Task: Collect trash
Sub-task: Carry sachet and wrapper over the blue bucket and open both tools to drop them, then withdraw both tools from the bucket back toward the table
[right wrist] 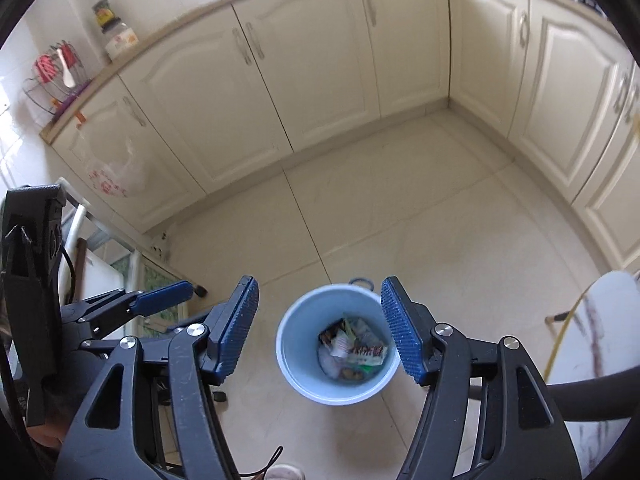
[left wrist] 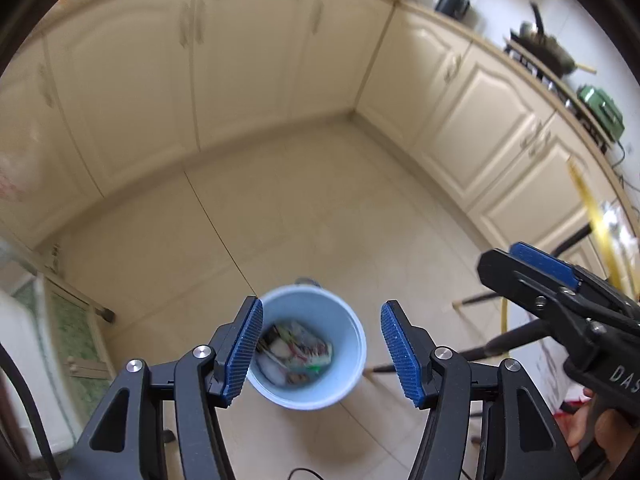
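Trash in the blue bin looks light, crumpled; grip wrappers mid-body. Left gripper and right gripper jaws released, empty.

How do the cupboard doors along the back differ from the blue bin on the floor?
The cupboard doors are cream, flat and closed, with metal handles; the blue bin is round, pale blue and open at the top. The cupboard doors hide whatever is inside, while the blue bin shows crumpled wrappers in it. Both stay clear of the open grippers.
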Demonstrator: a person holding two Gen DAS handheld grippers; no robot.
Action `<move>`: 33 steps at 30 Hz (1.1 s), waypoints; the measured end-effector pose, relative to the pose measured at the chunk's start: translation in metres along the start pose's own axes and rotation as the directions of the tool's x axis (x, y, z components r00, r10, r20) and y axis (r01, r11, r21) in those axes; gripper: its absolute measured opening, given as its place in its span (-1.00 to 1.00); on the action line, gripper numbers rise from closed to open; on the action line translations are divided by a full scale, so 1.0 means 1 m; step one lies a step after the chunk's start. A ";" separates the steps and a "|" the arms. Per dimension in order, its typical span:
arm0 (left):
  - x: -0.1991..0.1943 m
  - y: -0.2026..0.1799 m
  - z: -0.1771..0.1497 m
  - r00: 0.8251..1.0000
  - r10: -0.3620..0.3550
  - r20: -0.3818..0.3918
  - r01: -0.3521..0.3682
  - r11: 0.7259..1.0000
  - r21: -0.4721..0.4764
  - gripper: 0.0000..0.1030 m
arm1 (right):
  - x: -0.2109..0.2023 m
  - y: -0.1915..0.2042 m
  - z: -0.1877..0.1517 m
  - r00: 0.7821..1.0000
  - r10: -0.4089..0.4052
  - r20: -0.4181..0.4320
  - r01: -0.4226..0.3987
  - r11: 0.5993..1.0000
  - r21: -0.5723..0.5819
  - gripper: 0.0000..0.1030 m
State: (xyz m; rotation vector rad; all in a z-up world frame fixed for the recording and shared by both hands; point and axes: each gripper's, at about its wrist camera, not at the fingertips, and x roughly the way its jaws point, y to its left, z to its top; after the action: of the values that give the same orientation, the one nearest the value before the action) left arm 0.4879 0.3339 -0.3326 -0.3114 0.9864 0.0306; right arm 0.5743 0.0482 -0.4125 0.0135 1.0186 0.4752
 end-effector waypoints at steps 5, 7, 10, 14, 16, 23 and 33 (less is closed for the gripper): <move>-0.094 -0.023 -0.012 0.983 0.025 0.181 -0.030 0.999 0.024 0.36 | -0.078 0.018 0.006 0.992 0.016 0.125 -0.011 0.999 -0.033 0.34; -0.133 -0.038 -0.021 0.968 0.026 0.251 -0.037 0.999 0.036 0.47 | -0.115 0.024 0.005 0.982 0.021 0.187 -0.013 0.999 -0.045 0.41; -0.189 -0.064 -0.039 0.935 0.023 0.353 -0.043 0.998 0.050 0.59 | -0.175 0.029 -0.003 0.964 -0.007 0.266 0.021 0.998 -0.052 0.54; -0.260 -0.103 -0.079 0.881 0.027 0.472 -0.070 0.995 0.074 0.86 | -0.259 0.036 -0.023 0.923 -0.071 0.378 0.094 0.995 -0.043 0.82; -0.293 -0.123 -0.104 0.858 0.020 0.513 -0.086 0.991 0.105 0.93 | -0.296 0.042 -0.033 0.903 -0.106 0.416 0.132 0.991 -0.035 0.88; -0.377 -0.188 -0.197 0.780 -0.041 0.625 -0.096 0.978 0.184 0.99 | -0.423 0.054 -0.093 0.800 -0.223 0.558 0.249 0.968 0.030 1.00; -0.415 -0.217 -0.362 0.675 -0.101 0.731 -0.076 0.976 0.205 0.99 | -0.545 0.065 -0.157 0.661 -0.334 0.672 0.347 0.930 0.121 1.00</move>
State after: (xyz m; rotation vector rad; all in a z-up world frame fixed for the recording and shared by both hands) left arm -0.0015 0.0754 -0.1224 -0.0748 0.1572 0.0312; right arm 0.1859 -0.1373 -0.0381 -0.0191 0.2590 0.0987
